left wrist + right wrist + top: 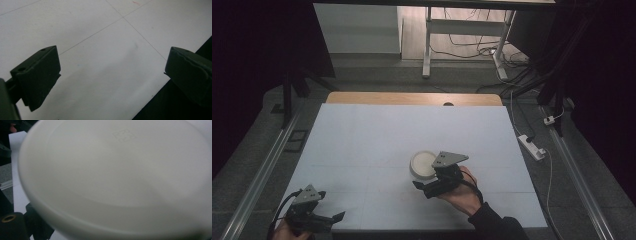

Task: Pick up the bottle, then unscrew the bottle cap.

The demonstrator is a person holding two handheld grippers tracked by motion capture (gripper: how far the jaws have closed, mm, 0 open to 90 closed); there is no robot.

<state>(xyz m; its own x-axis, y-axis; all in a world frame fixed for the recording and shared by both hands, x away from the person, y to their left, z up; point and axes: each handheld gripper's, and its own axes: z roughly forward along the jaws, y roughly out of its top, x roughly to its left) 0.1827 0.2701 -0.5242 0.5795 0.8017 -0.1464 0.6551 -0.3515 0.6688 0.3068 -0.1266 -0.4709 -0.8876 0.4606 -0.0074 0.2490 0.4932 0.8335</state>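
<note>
A round white bowl [422,164] sits at the table's middle, towards the front. My right gripper [428,176] is rolled on its side around it, with a hand behind it. In the right gripper view the bowl [117,177] is very close and out of focus. One black jaw shows at the lower left, tucked against the bowl's edge. The other jaw is hidden behind the bowl. My left gripper [331,206] rests at the front left corner of the table. Its jaws stand wide apart over the bare white top [110,65], with nothing between them.
The white table top [377,135] has a wooden strip along its far edge. The front edge [160,90] runs just past my left gripper's jaws. A power strip [532,146] and cables lie on the floor to the right, and a desk frame stands beyond the table.
</note>
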